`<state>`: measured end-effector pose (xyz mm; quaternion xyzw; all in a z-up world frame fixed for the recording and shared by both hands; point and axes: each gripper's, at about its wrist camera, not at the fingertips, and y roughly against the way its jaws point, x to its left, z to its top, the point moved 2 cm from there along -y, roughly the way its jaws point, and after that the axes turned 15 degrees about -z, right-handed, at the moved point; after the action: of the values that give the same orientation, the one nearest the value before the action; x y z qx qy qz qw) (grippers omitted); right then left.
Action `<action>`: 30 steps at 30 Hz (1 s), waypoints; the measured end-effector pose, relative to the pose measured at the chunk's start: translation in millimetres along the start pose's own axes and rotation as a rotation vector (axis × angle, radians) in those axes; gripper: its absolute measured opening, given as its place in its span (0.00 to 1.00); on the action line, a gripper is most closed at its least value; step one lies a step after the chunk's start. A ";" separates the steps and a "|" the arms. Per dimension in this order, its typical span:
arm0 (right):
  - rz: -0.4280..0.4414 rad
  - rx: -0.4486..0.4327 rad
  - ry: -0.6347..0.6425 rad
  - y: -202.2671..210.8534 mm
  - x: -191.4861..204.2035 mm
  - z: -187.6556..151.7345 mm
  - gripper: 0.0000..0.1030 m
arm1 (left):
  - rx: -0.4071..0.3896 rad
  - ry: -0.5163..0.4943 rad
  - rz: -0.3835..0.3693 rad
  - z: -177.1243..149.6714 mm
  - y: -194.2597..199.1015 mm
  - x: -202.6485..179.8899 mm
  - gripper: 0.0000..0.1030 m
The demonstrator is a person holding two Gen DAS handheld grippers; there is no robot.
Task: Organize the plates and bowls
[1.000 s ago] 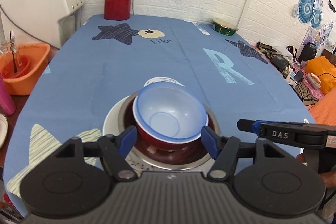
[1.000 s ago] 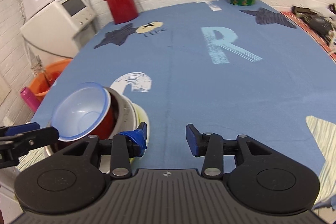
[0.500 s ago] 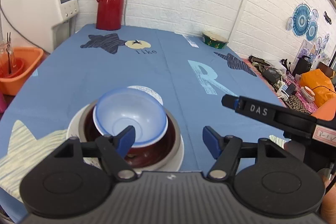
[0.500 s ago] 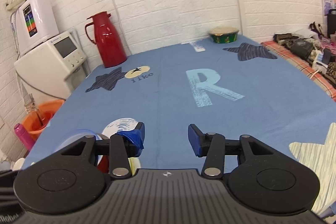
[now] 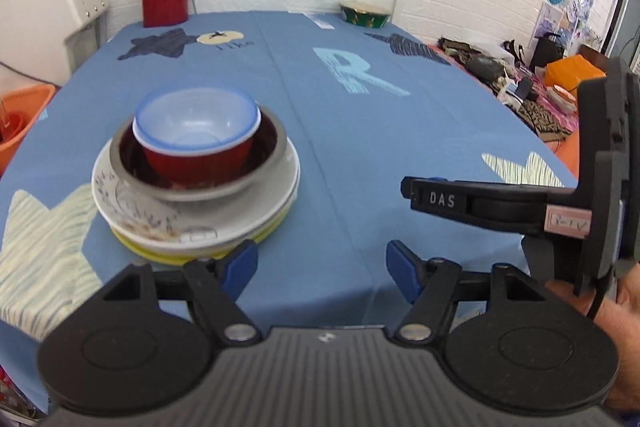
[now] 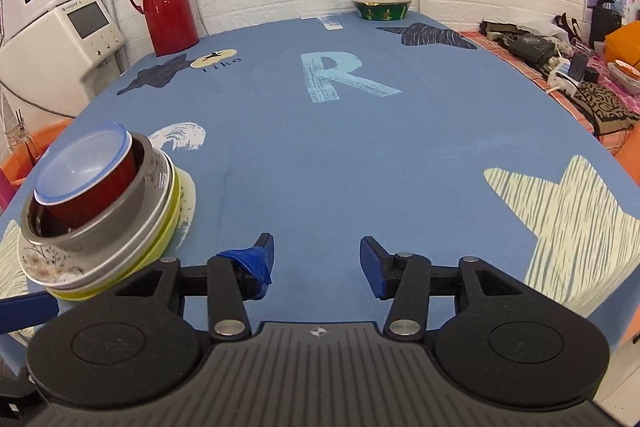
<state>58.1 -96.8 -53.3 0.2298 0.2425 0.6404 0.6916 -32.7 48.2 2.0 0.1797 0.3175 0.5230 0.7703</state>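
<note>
A single stack is observed on the blue-clothed tabletop (image 5: 340,155), near its front left edge: blue-rimmed bowl (image 5: 196,125) nested in red bowl (image 5: 200,159), within steel bowl (image 5: 208,183), upon floral plate (image 5: 132,211) and yellow plate (image 5: 168,259). The left hand-held gripper (image 5: 322,267) is spread open and empty, just before the stack. The right hand-held gripper (image 6: 316,259) is likewise open, holding nothing, beside it.

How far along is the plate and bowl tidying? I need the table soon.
Mostly done: the blue bowl sits in the red bowl, inside the metal bowl, on the floral plate and yellow plate. Nothing is in hand; the left claw and right claw are open and empty. Possibly left: the green bowl at the far edge.
</note>
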 end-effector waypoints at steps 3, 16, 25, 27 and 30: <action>0.010 0.007 0.004 2.2 -0.7 -9.1 0.32 | 0.006 0.002 -0.002 -12.5 2.0 -1.5 0.67; 0.053 -0.020 0.049 20.7 12.8 -19.1 0.33 | -0.014 -0.025 0.056 -27.5 10.3 -5.7 0.67; 0.039 -0.031 0.052 22.3 12.4 -19.0 0.34 | -0.011 -0.012 0.067 -27.3 9.4 -0.2 0.67; 0.044 -0.028 0.050 22.1 13.0 -19.5 0.34 | -0.013 -0.014 0.067 -27.1 9.4 -0.5 0.67; 0.048 -0.028 0.052 22.5 14.3 -20.2 0.34 | -0.039 -0.028 0.065 -27.0 10.8 -1.8 0.67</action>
<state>28.8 -80.8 -55.5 0.2090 0.2458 0.6659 0.6727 -58.9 49.2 -10.7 0.1822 0.2903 0.5512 0.7608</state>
